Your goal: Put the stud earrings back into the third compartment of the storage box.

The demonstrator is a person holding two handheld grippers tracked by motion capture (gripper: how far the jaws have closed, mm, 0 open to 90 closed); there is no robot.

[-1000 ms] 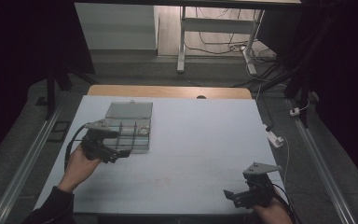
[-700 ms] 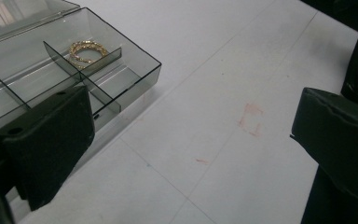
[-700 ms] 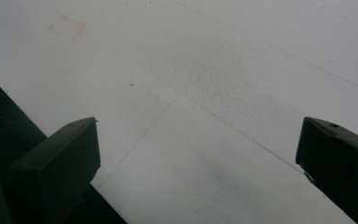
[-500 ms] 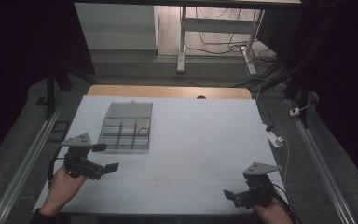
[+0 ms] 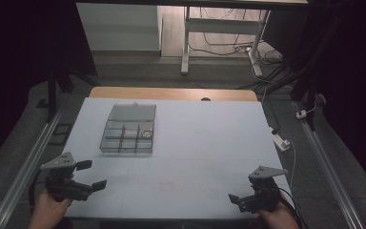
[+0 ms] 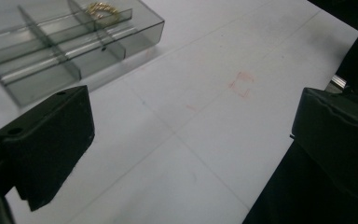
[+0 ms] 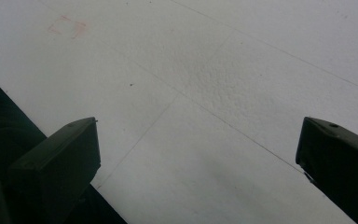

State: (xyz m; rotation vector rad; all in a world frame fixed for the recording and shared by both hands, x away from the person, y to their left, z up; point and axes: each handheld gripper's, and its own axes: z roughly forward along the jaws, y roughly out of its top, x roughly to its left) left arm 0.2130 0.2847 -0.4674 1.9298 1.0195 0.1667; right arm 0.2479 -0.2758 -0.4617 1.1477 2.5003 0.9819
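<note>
Ring (image 5: 146,133) sits in box (image 5: 128,129); we hold left gripper (image 5: 88,175) and right gripper (image 5: 236,199) wide open, empty, near tabletop's front corners: work looks finished.

The compartment box (image 5: 128,130) lies on the surface (image 5: 209,143) at far left; a ring (image 5: 147,133) sits inside (right-hand compartment). Both grippers flank the near edge.

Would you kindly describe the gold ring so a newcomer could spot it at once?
On the white table, find the clear divided box at far left. The gold ring lies in a compartment along its right side, the one shiny thing in the box.
</note>
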